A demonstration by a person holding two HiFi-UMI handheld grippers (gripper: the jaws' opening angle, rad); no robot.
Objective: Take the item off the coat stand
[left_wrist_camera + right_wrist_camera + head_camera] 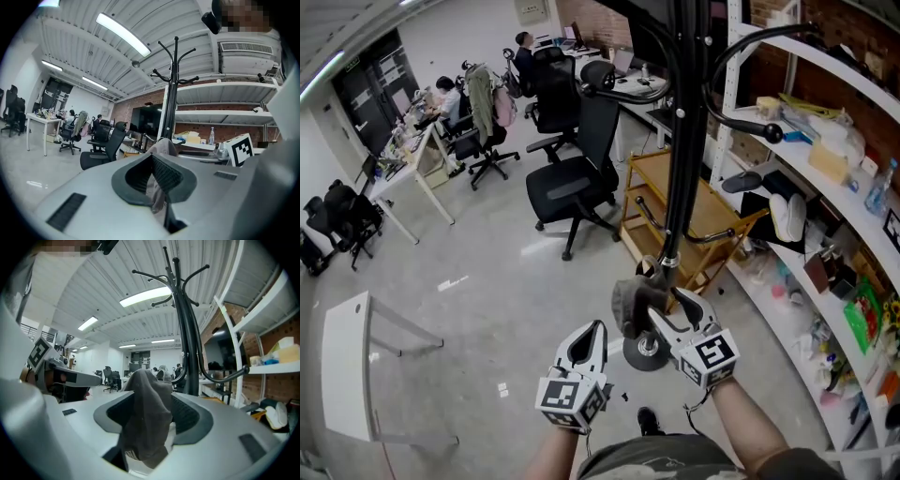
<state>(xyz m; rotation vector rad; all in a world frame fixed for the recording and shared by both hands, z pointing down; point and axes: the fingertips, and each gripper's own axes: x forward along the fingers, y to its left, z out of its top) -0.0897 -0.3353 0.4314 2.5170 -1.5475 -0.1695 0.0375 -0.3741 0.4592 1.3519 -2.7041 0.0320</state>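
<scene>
left tongs: pale grey shell, black ribbed pads | right tongs: same | left cube, right cube: white, black square markers | cord: thin, dark | top: olive | shoe: dark

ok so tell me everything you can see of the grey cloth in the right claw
The grey cloth is soft, crumpled dark grey fabric, maybe a cap. It is clamped in the right claw, bunched up above the jaws and hanging below them. It is off the coat stand, low beside its pole. The left claw sits right next to it; whether that one pinches it too is unclear.
</scene>
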